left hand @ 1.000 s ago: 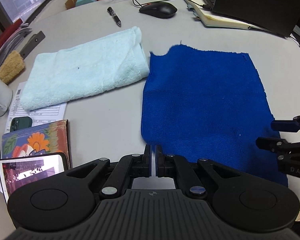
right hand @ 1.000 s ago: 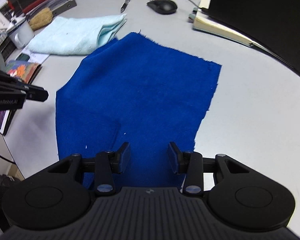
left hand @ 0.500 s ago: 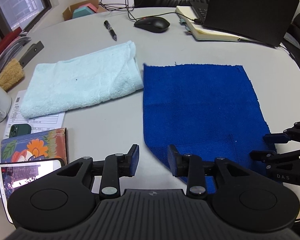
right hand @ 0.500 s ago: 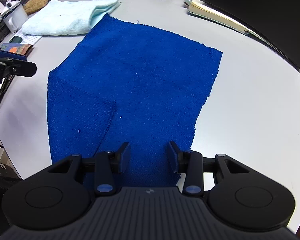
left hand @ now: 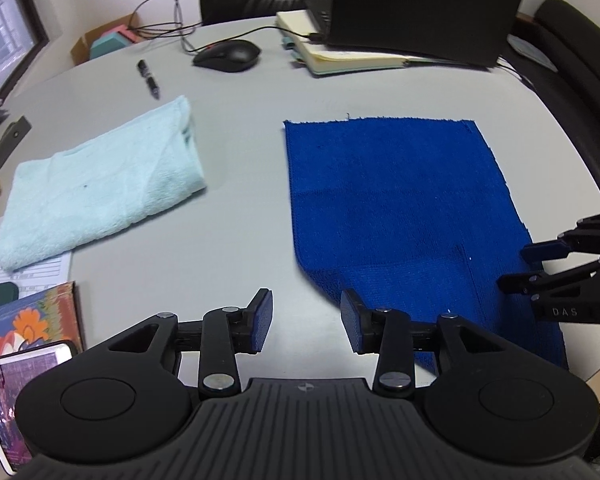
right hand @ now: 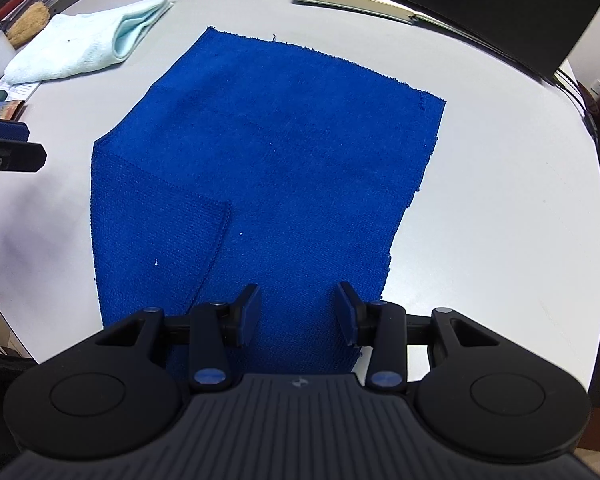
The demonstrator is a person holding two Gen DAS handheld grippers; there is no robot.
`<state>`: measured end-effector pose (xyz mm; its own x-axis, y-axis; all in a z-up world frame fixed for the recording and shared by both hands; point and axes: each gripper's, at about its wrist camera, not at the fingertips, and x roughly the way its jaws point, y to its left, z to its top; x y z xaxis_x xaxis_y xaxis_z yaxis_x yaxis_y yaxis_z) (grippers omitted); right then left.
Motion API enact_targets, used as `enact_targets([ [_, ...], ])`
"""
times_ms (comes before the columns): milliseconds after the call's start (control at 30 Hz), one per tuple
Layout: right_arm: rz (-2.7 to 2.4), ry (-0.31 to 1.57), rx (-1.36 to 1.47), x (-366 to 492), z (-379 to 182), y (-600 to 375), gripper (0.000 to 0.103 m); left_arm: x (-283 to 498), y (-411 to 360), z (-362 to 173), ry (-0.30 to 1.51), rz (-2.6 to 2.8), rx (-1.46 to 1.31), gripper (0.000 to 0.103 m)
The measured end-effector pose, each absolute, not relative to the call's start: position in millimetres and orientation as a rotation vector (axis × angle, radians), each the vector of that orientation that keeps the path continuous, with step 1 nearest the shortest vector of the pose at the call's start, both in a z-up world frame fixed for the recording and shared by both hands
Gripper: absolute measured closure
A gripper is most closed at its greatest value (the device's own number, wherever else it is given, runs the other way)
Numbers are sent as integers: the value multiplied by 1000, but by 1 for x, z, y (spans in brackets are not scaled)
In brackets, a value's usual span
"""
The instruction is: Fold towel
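A dark blue towel (left hand: 396, 208) lies spread flat on the grey table, also in the right wrist view (right hand: 284, 152). Its near left corner is folded over onto itself (right hand: 160, 236). My left gripper (left hand: 306, 324) is open and empty, hovering just above the table at the towel's near left edge. My right gripper (right hand: 298, 316) is open and empty, above the towel's near edge; it also shows at the right of the left wrist view (left hand: 536, 268). The left gripper's fingertips (right hand: 4, 148) show at the left edge of the right wrist view.
A folded light blue towel (left hand: 96, 184) lies left of the blue one. A pen (left hand: 148, 78), mouse (left hand: 228, 56), notebook (left hand: 348, 54) and laptop (left hand: 424, 4) sit at the back. A phone (left hand: 16, 376), floral book (left hand: 28, 320) and papers lie near left.
My left gripper opened, let go of the blue towel's corner and drew back to the left. The towel settled flat with its near left corner folded over. The right gripper stayed open.
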<state>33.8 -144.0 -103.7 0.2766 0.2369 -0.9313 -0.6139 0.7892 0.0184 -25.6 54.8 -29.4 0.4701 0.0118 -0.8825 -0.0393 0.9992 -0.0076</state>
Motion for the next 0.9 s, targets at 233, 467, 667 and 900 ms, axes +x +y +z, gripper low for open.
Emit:
enact_targets([
  [233,573,1165,-330,34,-96,-151,60,-22,23,-28,1061,-60,29,62],
  [467,591,1154,-287,26,-82,-164,60,-7,-8,-29,1062,-152,73,62],
  [667,575,1166,-261,13,-78,-185,60,10,-33,-35,1074,-226,95,62],
  [900,525,1166,-245,1,-73,-213,60,25,-56,-52,1099,-296,139,64],
])
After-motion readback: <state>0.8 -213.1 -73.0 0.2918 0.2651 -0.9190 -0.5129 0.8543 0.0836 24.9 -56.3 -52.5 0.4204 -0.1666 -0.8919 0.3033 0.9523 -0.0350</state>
